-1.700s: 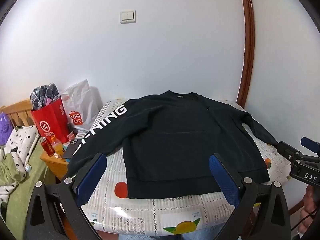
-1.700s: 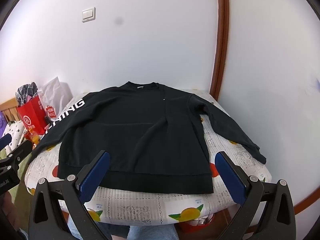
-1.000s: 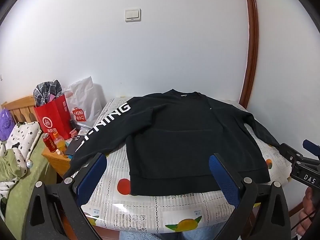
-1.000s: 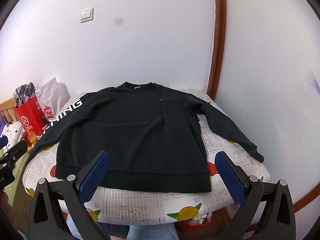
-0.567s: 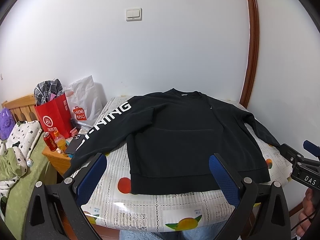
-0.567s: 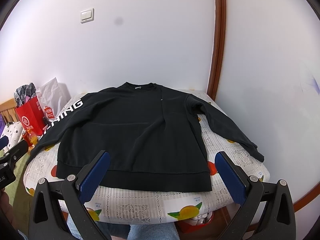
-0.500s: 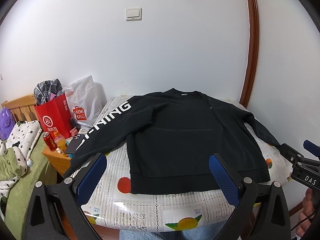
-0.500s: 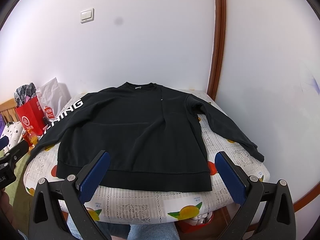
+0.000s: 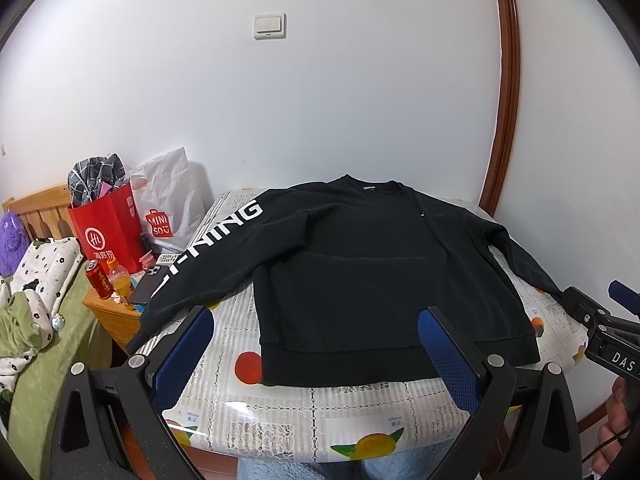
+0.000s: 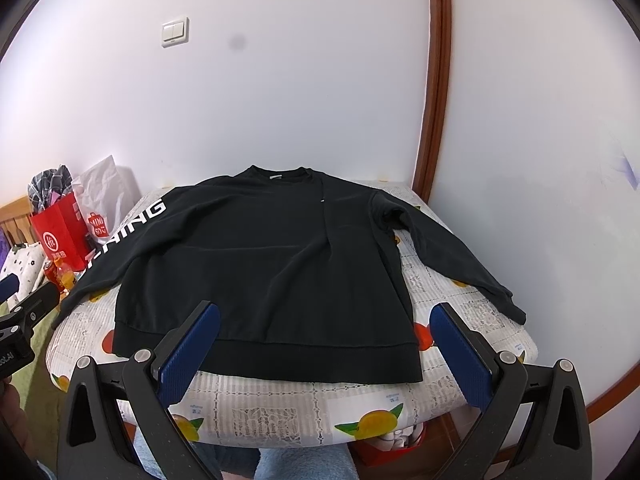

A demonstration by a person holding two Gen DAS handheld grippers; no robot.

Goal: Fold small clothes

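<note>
A black sweatshirt (image 9: 372, 268) (image 10: 272, 268) lies flat and face up on a small table, collar at the far wall, hem toward me. Its left sleeve carries white letters (image 9: 212, 248) and hangs off the table's left edge. The right sleeve (image 10: 452, 256) runs out to the right edge. My left gripper (image 9: 316, 356) hovers open above the near edge, in front of the hem. My right gripper (image 10: 324, 344) is also open, held over the hem's middle, with nothing between its blue pads (image 10: 188, 352).
The table wears a fruit-print cloth (image 9: 288, 428). Left of it stand a red paper bag (image 9: 106, 232), a white shopping bag (image 9: 172, 200), a can and a bottle on a wooden stand (image 9: 112, 316), and a bed with green bedding (image 9: 36, 344). A wooden door frame (image 10: 436, 92) rises at the right.
Both cameras rose and drew back slightly over the first second, then held still. The sweatshirt has not moved and both grippers stay open.
</note>
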